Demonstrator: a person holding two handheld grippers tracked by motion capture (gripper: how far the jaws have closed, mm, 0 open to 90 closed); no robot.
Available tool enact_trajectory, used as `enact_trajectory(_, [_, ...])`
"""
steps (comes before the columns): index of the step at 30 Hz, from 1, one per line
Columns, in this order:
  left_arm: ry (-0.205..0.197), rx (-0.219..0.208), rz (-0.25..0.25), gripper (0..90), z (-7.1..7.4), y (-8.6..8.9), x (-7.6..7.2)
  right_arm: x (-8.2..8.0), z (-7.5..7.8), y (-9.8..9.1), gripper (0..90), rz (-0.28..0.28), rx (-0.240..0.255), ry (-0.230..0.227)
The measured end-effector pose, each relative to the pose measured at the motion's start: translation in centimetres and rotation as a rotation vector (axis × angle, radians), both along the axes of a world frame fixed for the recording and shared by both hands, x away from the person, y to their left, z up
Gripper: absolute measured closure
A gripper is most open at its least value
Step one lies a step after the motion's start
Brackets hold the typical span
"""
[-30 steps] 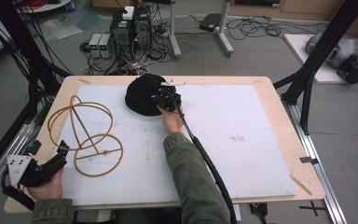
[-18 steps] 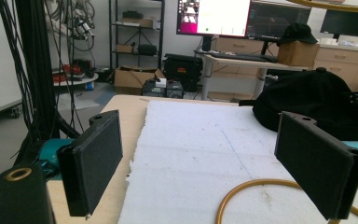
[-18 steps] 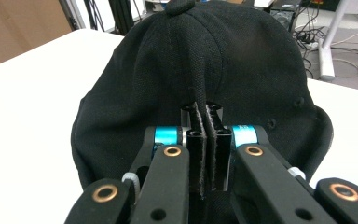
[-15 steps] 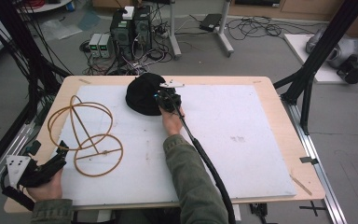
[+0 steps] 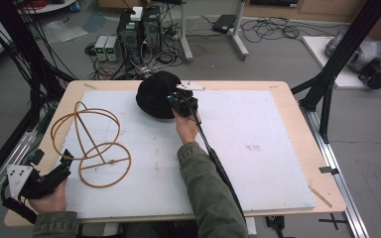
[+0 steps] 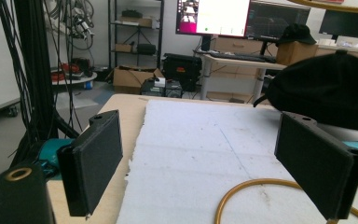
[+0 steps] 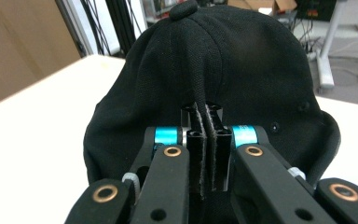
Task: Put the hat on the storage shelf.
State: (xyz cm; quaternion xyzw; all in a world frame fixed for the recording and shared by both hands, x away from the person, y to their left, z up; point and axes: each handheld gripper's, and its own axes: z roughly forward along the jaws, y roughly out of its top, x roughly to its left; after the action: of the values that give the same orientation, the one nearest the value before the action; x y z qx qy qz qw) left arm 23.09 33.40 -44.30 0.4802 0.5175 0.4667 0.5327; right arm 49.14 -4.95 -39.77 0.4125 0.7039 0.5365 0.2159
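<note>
A black cap (image 5: 155, 93) lies at the far middle of the white foam board (image 5: 258, 148). My right gripper (image 5: 178, 101) is shut on a fold of the cap's fabric (image 7: 223, 65), its pads (image 7: 197, 140) pinching the cloth between them. A wire hat stand (image 5: 90, 144) of tan hoops rests on the board's left part. My left gripper (image 5: 62, 166) sits at the near left corner, open, jaws spread wide with nothing between them. In the left gripper view the cap (image 6: 326, 88) shows far right and a tan hoop (image 6: 256, 191) curves low between the jaws.
Black frame posts (image 5: 337, 54) stand at the table's right and left. Computers and cables (image 5: 139, 29) crowd the floor beyond the far edge. The wooden table edge (image 5: 322, 163) borders the board on the right.
</note>
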Motion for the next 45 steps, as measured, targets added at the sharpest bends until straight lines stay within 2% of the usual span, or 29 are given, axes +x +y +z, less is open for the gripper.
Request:
enact_trajectory(2, [-0.001, -0.003, 0.000, 15.3, 0.0, 0.0, 0.0, -0.2, 0.5, -0.2, 88.8, -0.001, 0.005, -0.015])
enact_trajectory(3, [-0.003, -0.003, 0.000, 15.3, 0.1, 0.0, -0.1, -0.6, 1.7, -0.5, 88.8, -0.006, 0.016, -0.039])
enact_trajectory(4, [-0.004, 0.000, 0.001, 15.3, 0.1, 0.0, -0.1, -0.6, 1.7, -0.5, 88.8, -0.006, 0.016, -0.039])
enact_trajectory(7, [-0.004, -0.004, 0.003, 15.3, 0.1, 0.0, -0.1, -1.3, 3.7, -1.5, 88.7, -0.012, 0.036, -0.078])
enact_trajectory(8, [-0.006, -0.005, 0.006, 15.3, 0.1, 0.0, -0.2, -1.7, 4.7, -2.2, 88.8, -0.011, 0.056, -0.088])
enact_trajectory(10, [-0.011, -0.009, 0.011, 15.3, 0.1, 0.1, -0.3, -1.9, 5.1, -2.4, 88.8, -0.016, 0.062, -0.094])
enact_trajectory(13, [-0.018, -0.013, 0.011, 15.4, 0.2, 0.3, -0.3, -2.6, 6.3, -3.1, 88.8, -0.018, 0.092, -0.109])
enact_trajectory(14, [-0.019, -0.014, 0.016, 15.4, 0.2, 0.3, -0.3, -3.0, 7.1, -3.4, 88.8, -0.017, 0.102, -0.123])
enact_trajectory(16, [-0.023, -0.019, 0.022, 15.4, 0.2, 0.3, -0.4, -3.2, 7.4, -3.5, 88.8, -0.017, 0.108, -0.123])
enact_trajectory(17, [-0.026, -0.017, 0.024, 15.4, 0.2, 0.4, -0.4, -3.5, 8.1, -3.9, 88.8, -0.012, 0.125, -0.136])
enact_trajectory(20, [-0.036, -0.011, 0.030, 15.4, 0.3, 0.3, -0.5, -3.9, 8.6, -4.1, 88.8, -0.014, 0.143, -0.146])
enact_trajectory(25, [-0.031, -0.004, 0.022, 15.3, 0.3, 0.1, -0.5, -5.1, 10.2, -4.2, 88.8, 0.021, 0.168, -0.176])
enact_trajectory(28, [-0.029, -0.004, 0.018, 15.4, 0.2, 0.1, -0.4, -5.5, 10.6, -4.2, 88.7, 0.033, 0.180, -0.189])
enact_trajectory(34, [-0.028, -0.003, 0.018, 15.4, 0.2, 0.1, -0.4, -7.1, 11.9, -3.7, 88.7, 0.098, 0.218, -0.221])
enact_trajectory(45, [-0.026, -0.003, 0.007, 15.4, 0.2, 0.0, -0.4, -8.7, 13.4, -2.1, 88.7, 0.195, 0.262, -0.238])
